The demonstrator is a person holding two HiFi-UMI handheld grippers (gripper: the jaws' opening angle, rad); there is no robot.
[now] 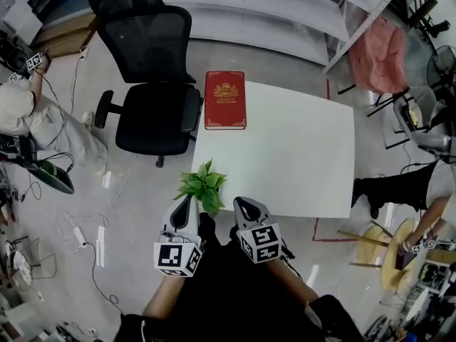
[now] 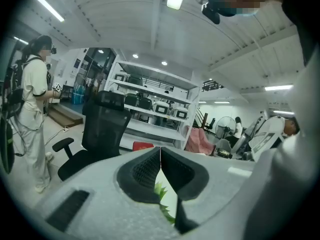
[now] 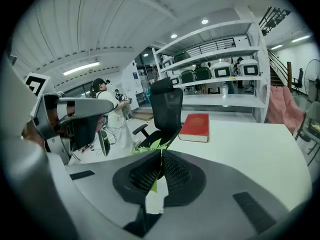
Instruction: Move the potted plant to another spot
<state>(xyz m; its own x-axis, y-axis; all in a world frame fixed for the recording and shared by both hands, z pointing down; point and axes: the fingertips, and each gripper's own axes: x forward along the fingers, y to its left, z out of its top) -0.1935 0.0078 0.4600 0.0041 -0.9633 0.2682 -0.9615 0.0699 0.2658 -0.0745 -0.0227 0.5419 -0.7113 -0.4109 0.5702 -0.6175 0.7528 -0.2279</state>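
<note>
The potted plant (image 1: 202,184) stands at the near left corner of the white table (image 1: 299,148); its green leaves hide the pot. My left gripper (image 1: 187,199) is just left of and in front of the plant, jaws shut and holding nothing. My right gripper (image 1: 241,201) is just to its right, also shut and holding nothing. In the left gripper view, leaf tips (image 2: 161,190) show below the closed left gripper (image 2: 160,154). In the right gripper view, leaves (image 3: 150,146) rise just behind the closed right gripper (image 3: 161,154).
A red book (image 1: 225,100) lies at the table's far left corner. A black office chair (image 1: 153,70) stands left of the table. One person (image 1: 28,116) stands at the far left, another (image 1: 413,184) at the right. Shelves (image 1: 285,13) line the back, cables run across the floor.
</note>
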